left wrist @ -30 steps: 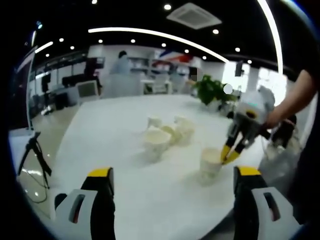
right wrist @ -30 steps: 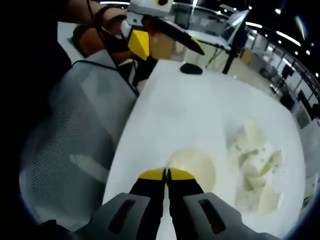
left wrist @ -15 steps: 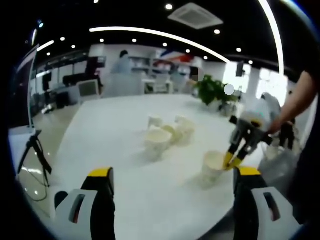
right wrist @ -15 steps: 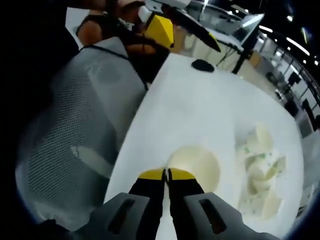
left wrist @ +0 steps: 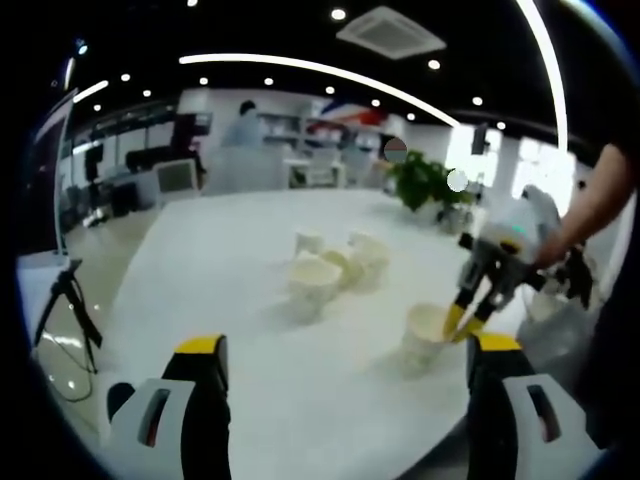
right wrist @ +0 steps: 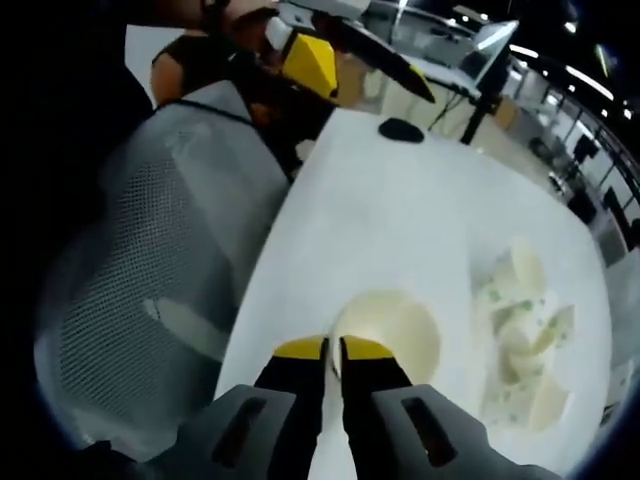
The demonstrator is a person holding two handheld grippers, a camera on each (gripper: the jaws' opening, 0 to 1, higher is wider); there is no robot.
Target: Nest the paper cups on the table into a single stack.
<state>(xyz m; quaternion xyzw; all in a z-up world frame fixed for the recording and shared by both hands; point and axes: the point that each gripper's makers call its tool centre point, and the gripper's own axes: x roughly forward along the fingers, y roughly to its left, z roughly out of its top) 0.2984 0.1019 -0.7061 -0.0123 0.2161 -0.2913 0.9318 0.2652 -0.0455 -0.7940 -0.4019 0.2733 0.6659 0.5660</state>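
Right claw parted slightly (on paper cup rim) | left claw wide

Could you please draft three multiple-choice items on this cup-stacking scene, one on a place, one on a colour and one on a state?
1. Where does the right gripper sit in the left gripper view?
A. At the rim of the nearest paper cup
B. Over the potted plant
C. On the floor by the tripod

2. What colour are the gripper fingertips?
A. Red
B. Yellow
C. Green

3. How do the left gripper jaws stand?
A. Shut on a cup
B. Shut on nothing
C. Wide apart, holding nothing

Answers: 1 A, its tips straddle that cup's rim on the white table, apart from the cluster of paper cups. 2 B, the pads are yellow in both views. 3 C, bare table shows between the two jaws.
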